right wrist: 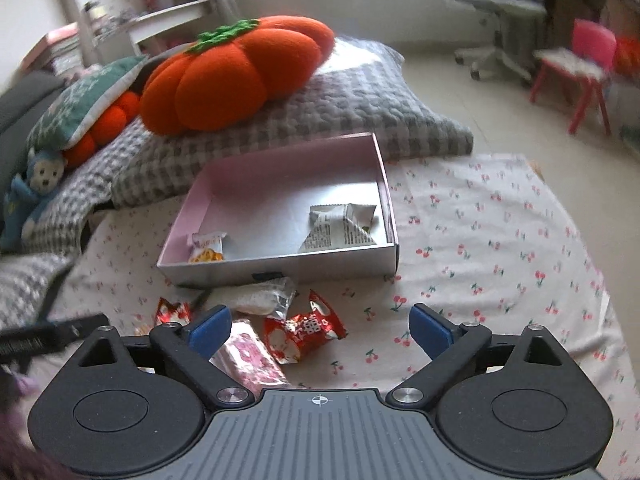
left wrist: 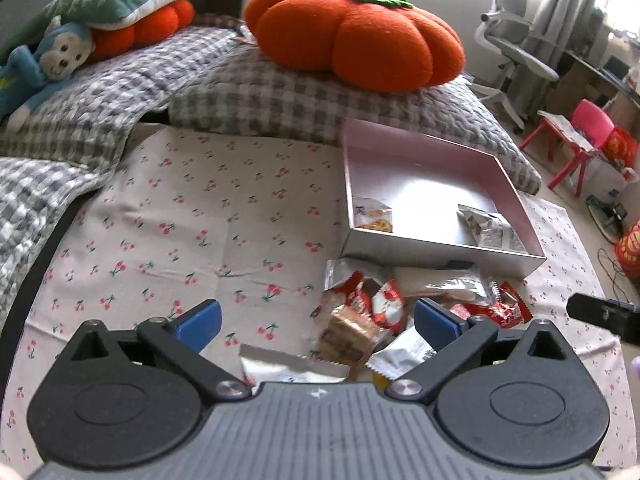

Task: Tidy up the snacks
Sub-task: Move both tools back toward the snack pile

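Observation:
A shallow pink-lined box [left wrist: 424, 148] [right wrist: 280, 168] lies on the cherry-print cloth. Inside it are a small orange-and-white snack pack [left wrist: 374, 218] [right wrist: 207, 247] and a grey-white printed pack [left wrist: 490, 228] [right wrist: 342, 226]. A pile of loose snacks lies in front of the box: red wrappers [left wrist: 386, 304] [right wrist: 306, 330], a brown biscuit pack [left wrist: 350, 334], a white pack [left wrist: 402, 354], a pink pack [right wrist: 250, 360] and a clear pack [right wrist: 260, 296]. My left gripper [left wrist: 316, 322] is open and empty, low over the pile. My right gripper [right wrist: 320, 330] is open and empty above the red wrapper.
A grey checked quilt [left wrist: 256, 92] and an orange pumpkin cushion [left wrist: 356, 36] [right wrist: 236, 76] lie behind the box. A blue plush toy [left wrist: 44, 64] sits far left. A red child's chair [left wrist: 576, 140] and an office chair [left wrist: 512, 36] stand on the floor to the right.

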